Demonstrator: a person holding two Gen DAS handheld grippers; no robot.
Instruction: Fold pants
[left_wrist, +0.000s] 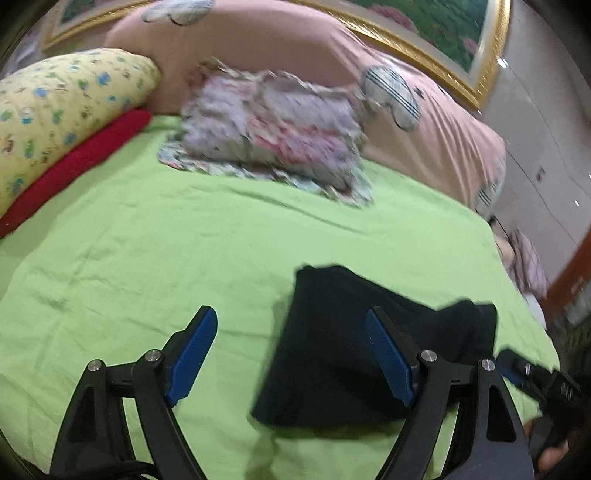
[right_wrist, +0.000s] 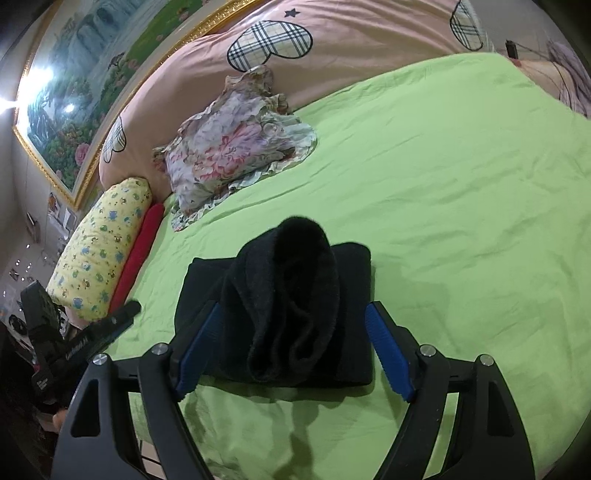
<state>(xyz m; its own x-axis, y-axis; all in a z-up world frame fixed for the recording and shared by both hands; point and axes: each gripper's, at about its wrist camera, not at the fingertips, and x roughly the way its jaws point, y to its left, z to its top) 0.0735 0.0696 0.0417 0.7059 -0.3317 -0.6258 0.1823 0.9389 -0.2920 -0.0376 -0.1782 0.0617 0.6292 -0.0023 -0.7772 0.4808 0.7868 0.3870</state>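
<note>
The black pants (left_wrist: 343, 350) lie folded into a compact rectangle on the green bedsheet (left_wrist: 147, 258). My left gripper (left_wrist: 295, 332) is open and empty, hovering above the pants' left edge. In the right wrist view a rumpled layer of the pants (right_wrist: 288, 295) bulges up between the blue pads of my right gripper (right_wrist: 295, 321), which is open and straddles the bundle. The right gripper also shows at the right edge of the left wrist view (left_wrist: 535, 380), and the left gripper at the left of the right wrist view (right_wrist: 92, 332).
A floral ruffled pillow (left_wrist: 273, 133), a yellow patterned pillow (left_wrist: 62, 110) on a red cushion (left_wrist: 81, 166) and a pink duvet (left_wrist: 424, 122) lie at the head of the bed. The bed's edge is near the right (left_wrist: 524, 295).
</note>
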